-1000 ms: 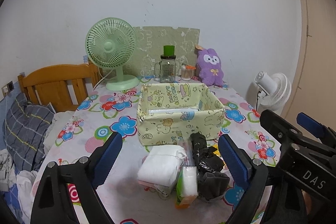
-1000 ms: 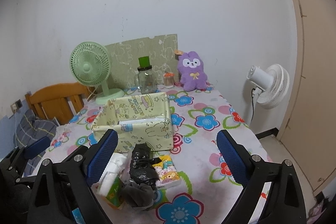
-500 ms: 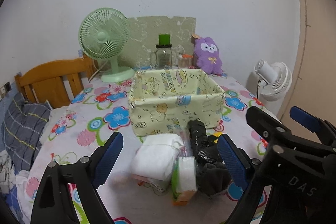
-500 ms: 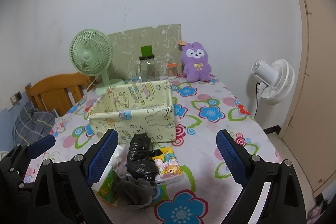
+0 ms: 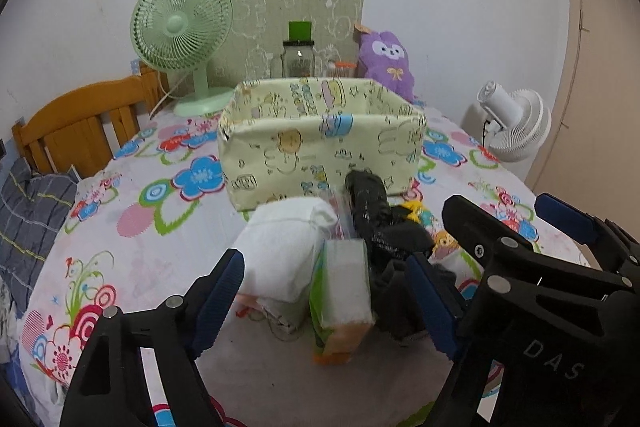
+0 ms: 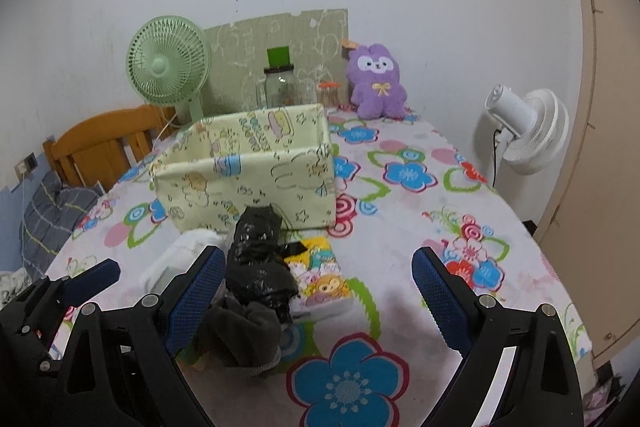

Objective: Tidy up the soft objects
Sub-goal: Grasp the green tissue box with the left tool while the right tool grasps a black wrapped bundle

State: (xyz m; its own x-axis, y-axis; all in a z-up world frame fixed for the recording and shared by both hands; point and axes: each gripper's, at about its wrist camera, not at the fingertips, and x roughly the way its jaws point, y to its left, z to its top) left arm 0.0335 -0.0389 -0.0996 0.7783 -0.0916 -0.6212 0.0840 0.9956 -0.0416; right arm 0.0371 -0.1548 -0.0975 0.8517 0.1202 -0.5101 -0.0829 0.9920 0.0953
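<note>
A pile of soft things lies in front of a yellow-green fabric bin (image 5: 320, 143) (image 6: 244, 171): a white folded bundle (image 5: 284, 247), a green tissue pack (image 5: 344, 279), a black plastic-wrapped bundle (image 5: 368, 207) (image 6: 256, 259), a grey cloth (image 6: 244, 331) and a cartoon-printed tissue pack (image 6: 324, 275). My left gripper (image 5: 326, 291) hangs low over the pile with its jaws closing; the white bundle and green pack sit between them, and the pads do not press on either. My right gripper (image 6: 316, 281) is open around the black bundle and cartoon pack. A purple plush (image 5: 386, 63) (image 6: 376, 83) leans on the wall behind the bin.
Behind the bin stand a green desk fan (image 5: 184, 39), a glass jar with a green lid (image 5: 298, 55) and a board against the wall. A white floor fan (image 6: 524, 131) stands past the table's right edge. A wooden headboard (image 5: 80, 123) and bedding lie to the left.
Both grippers have sunk and come closer to the pile, which now looms larger. The left jaws have narrowed a little. Nothing on the table has moved.
</note>
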